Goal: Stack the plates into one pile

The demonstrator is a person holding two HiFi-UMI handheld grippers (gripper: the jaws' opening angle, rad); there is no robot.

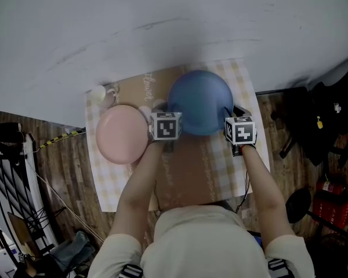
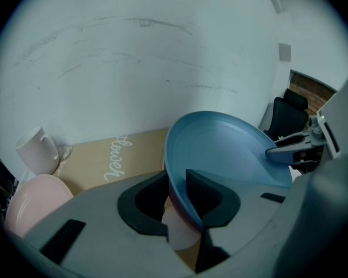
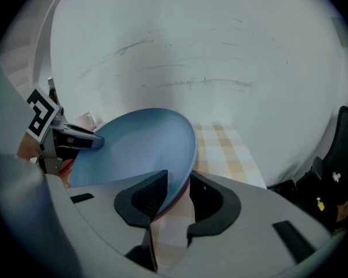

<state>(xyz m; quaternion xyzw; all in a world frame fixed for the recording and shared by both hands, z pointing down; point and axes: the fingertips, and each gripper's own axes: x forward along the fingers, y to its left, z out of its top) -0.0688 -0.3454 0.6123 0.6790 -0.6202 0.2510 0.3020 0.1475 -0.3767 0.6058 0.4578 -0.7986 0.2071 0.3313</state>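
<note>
A blue plate (image 1: 200,100) hangs between my two grippers over the far part of the table. My left gripper (image 1: 162,107) is shut on its left rim, and in the left gripper view the rim of the blue plate (image 2: 220,149) runs between the pads of my left gripper (image 2: 177,196). My right gripper (image 1: 229,112) is shut on the right rim; the right gripper view shows the blue plate (image 3: 133,149) edge-on between the pads of my right gripper (image 3: 177,198). A pink plate (image 1: 123,134) lies flat on the cloth to the left, also in the left gripper view (image 2: 35,198).
A white cup (image 1: 98,93) stands at the far left corner behind the pink plate. A checked cloth (image 1: 243,155) and a brown paper mat (image 1: 185,178) cover the small table. A white wall runs close behind it. A black chair (image 1: 330,114) stands at the right on the wooden floor.
</note>
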